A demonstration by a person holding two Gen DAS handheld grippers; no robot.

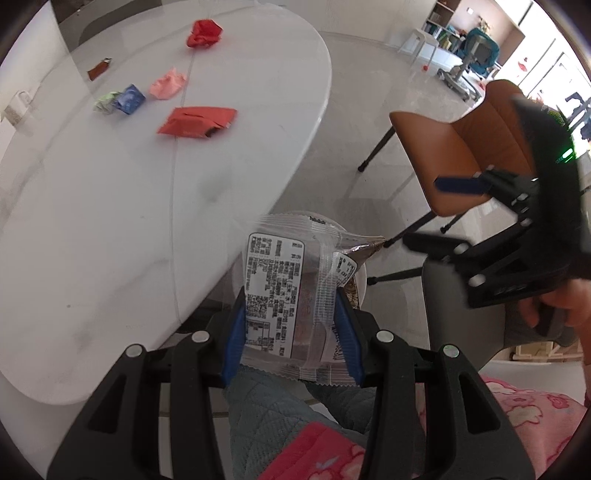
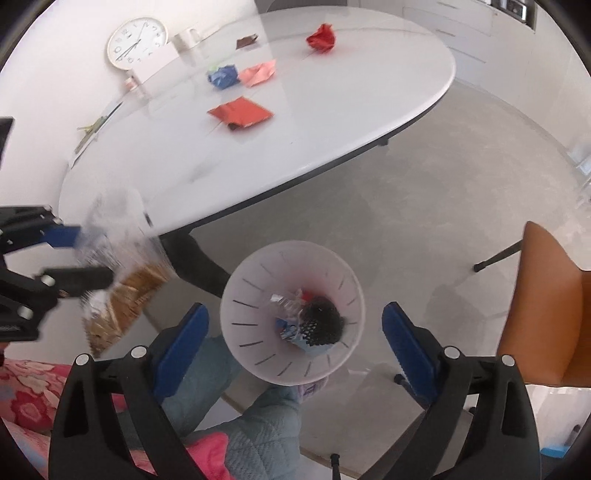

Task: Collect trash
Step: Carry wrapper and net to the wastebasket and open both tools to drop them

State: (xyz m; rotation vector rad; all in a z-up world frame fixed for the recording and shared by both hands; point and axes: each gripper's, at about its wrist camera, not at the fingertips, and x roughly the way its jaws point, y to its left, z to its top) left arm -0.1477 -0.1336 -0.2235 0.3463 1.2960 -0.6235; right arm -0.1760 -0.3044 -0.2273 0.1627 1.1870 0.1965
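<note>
Left wrist view: left gripper point(image 1: 291, 332) clenched on a clear plastic wrapper point(image 1: 284, 291) with a printed white label, blue pads point(image 1: 236, 332) pressing both side edges. A second, brown-patterned wrapper point(image 1: 351, 269) sits behind it, apparently in the same pinch; can't confirm. Both hang off the table edge, over the rim of a white bin point(image 1: 360, 273) that's mostly hidden behind them. Person's quilted grey-blue trouser leg point(image 1: 266, 413) directly below.

Right wrist view: right gripper point(image 2: 295, 336) released, jaws wide, nothing between them. It points down into the white bin point(image 2: 258, 295) on the floor just off the table edge. Bin holds several pieces: something black and perforated point(image 2: 321, 321), clear plastic, bits of blue and red. Left gripper point(image 2: 70, 254) shows at the left edge of this view, motion-blurred, wrappers point(image 2: 122, 280) dangling from it, beside the bin and not over it.

White oval table point(image 1: 110, 229) still carries trash, well apart from both grippers: flat red packet point(image 1: 195, 122), pink crumpled paper point(image 1: 168, 85), blue wrapper point(image 1: 129, 99) touching a green scrap point(image 1: 105, 103), red crumpled ball point(image 1: 203, 33), small brown wrapper point(image 1: 99, 69) farthest back. Orange chair point(image 1: 465, 155) stands on the grey floor past the bin. Wall clock point(image 2: 136, 42) and white mug point(image 2: 188, 38) behind the table.
</note>
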